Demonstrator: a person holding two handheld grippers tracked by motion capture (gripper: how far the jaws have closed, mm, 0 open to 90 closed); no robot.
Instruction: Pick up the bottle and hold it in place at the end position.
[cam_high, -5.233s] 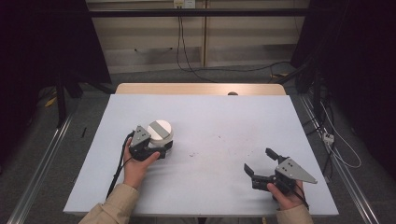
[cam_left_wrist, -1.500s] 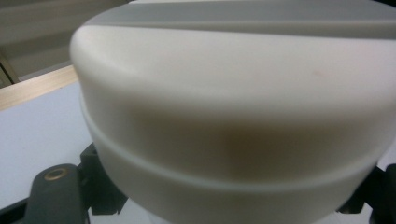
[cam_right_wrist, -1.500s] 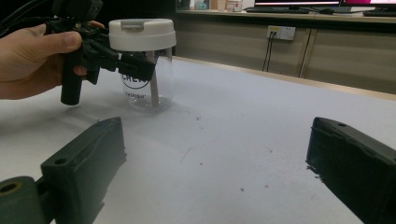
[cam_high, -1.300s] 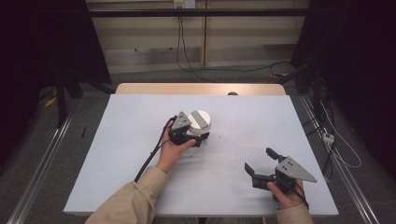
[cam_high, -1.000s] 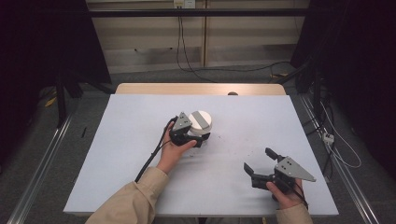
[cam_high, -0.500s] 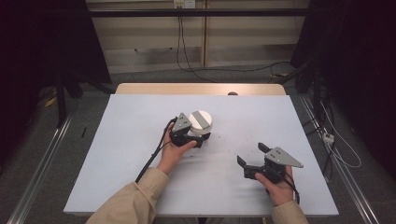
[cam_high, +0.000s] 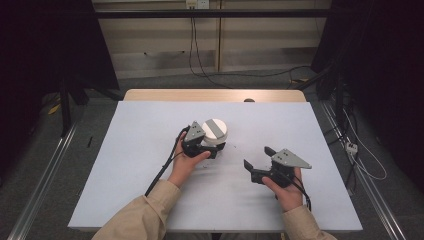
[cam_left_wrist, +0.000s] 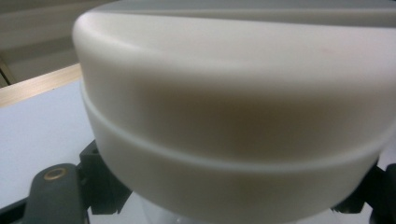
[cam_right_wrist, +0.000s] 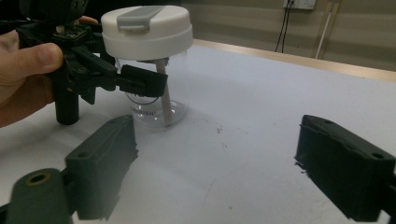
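Left gripper (cam_high: 214, 148) clamps clear jar (cam_right_wrist: 152, 100) under its white lid (cam_high: 215, 130), mid-table (cam_high: 125, 165). Right gripper (cam_high: 259, 161), nothing between its jaws, has just been closing slightly, near jar's right; bare surface between. Jar body hidden from above.

One clear jar (cam_right_wrist: 156, 100) stands on the one table (cam_high: 125, 150), and it wears one white lid (cam_high: 215, 131) with one grey tab (cam_right_wrist: 140, 12) on top. Two tools are over the table, a left tool (cam_high: 212, 148) and a right tool (cam_high: 257, 157), each in one of the person's two hands.
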